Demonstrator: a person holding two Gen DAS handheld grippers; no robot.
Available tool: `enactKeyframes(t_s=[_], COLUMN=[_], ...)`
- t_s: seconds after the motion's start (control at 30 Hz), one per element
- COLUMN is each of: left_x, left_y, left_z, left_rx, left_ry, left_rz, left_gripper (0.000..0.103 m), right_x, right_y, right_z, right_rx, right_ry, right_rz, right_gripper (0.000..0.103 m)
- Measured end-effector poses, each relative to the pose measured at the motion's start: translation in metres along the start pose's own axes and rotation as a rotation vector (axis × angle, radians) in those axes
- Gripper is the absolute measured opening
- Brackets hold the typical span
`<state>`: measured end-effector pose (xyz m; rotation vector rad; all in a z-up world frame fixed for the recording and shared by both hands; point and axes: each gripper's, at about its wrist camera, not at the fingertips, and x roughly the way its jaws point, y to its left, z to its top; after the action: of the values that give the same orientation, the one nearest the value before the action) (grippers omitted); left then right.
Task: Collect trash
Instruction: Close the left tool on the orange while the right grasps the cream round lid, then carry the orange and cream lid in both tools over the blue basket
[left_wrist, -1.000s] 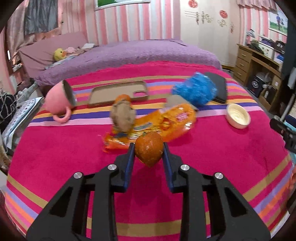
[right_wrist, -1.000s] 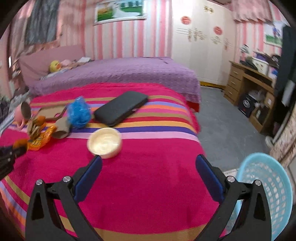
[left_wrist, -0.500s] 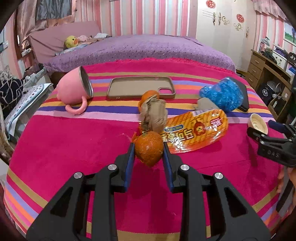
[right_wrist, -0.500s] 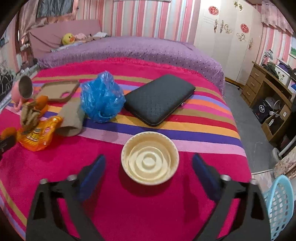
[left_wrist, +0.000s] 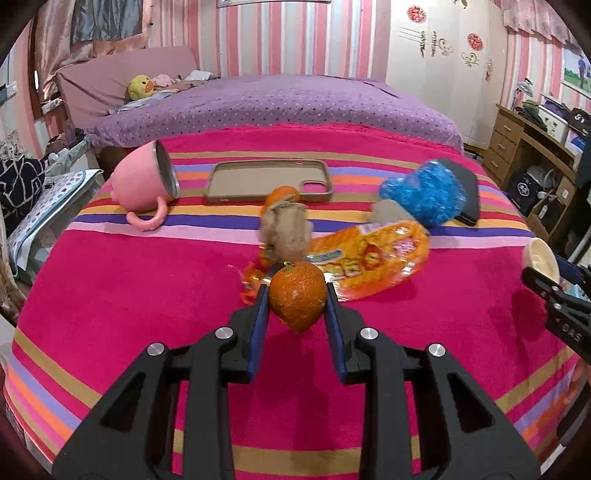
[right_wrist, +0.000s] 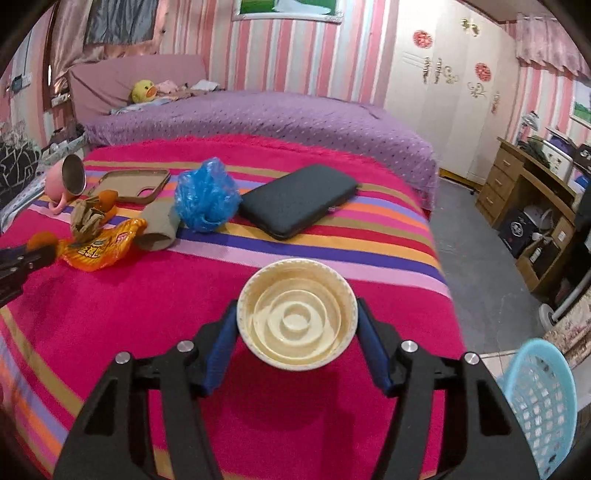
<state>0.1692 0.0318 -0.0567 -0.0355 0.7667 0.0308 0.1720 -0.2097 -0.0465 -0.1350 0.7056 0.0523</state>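
1. Left tool (left_wrist: 297, 295): closed on a round orange tangerine peel (left_wrist: 297, 300), which sits between the two blue-padded fingers (left_wrist: 258, 314) at their tips, its narrower end pointing down and its stem end up; it is held clear of the bed.
2. Right tool (right_wrist: 297, 321): closed on a shallow cream-coloured round plastic lid (right_wrist: 297, 314), gripped at opposite sides of its rim. The lid's ribbed hollow face is tilted up toward the camera; being round, it shows no long axis. In the left wrist view the same lid (left_wrist: 541, 258) appears edge-on at the far right.
3. Bed with a magenta striped blanket (left_wrist: 129, 295): it carries the remaining litter.
4. Orange printed snack wrapper (left_wrist: 373, 258): lies flat, long axis running left to right, just beyond the left tool.
5. Crumpled brown paper wad (left_wrist: 286, 232): rests on the wrapper's left end, with a second orange peel (left_wrist: 282, 194) behind it.
6. Crumpled blue plastic bag (right_wrist: 205, 197): touches a brown cardboard tube (right_wrist: 159, 229) on its side.
7. Other items: pink mug (left_wrist: 146, 181) tipped over; tan phone case (left_wrist: 267, 181); black flat pouch (right_wrist: 299, 199).
8. Light blue plastic basket (right_wrist: 539, 398): on the floor, right of the bed.
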Motion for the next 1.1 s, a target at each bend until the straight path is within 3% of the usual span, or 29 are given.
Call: enactKeyframes(t_s=[0.27, 0.43, 0.8, 1.1], left_x=[-0.025, -0.033, -0.024, -0.024], left_y=[-0.041, -0.065, -0.095, -0.126], left_z=[-0.013, -0.02, -0.024, -0.031], left_rx=[0.052, 0.09, 0.085, 0.128], left_ry=[-0.037, -0.065, -0.04, -0.047], left_rz=[-0.055, -0.06, -0.059, -0.065], left_gripper=[0.028, 0.028, 0.028, 0.028], right_x=[-0.04, -0.043, -0.049, -0.058], right_y=[-0.039, -0.057, -0.086, -0.135], right_z=[-0.02, -0.029, -0.036, -0.05], right_rx=[0.042, 0.061, 0.085, 0.133], right_ry=[-0.07, -0.085, -0.102, -0.103], right_rz=[-0.059, -0.063, -0.07, -0.113], right_gripper=[0.061, 0.061, 0.061, 0.061])
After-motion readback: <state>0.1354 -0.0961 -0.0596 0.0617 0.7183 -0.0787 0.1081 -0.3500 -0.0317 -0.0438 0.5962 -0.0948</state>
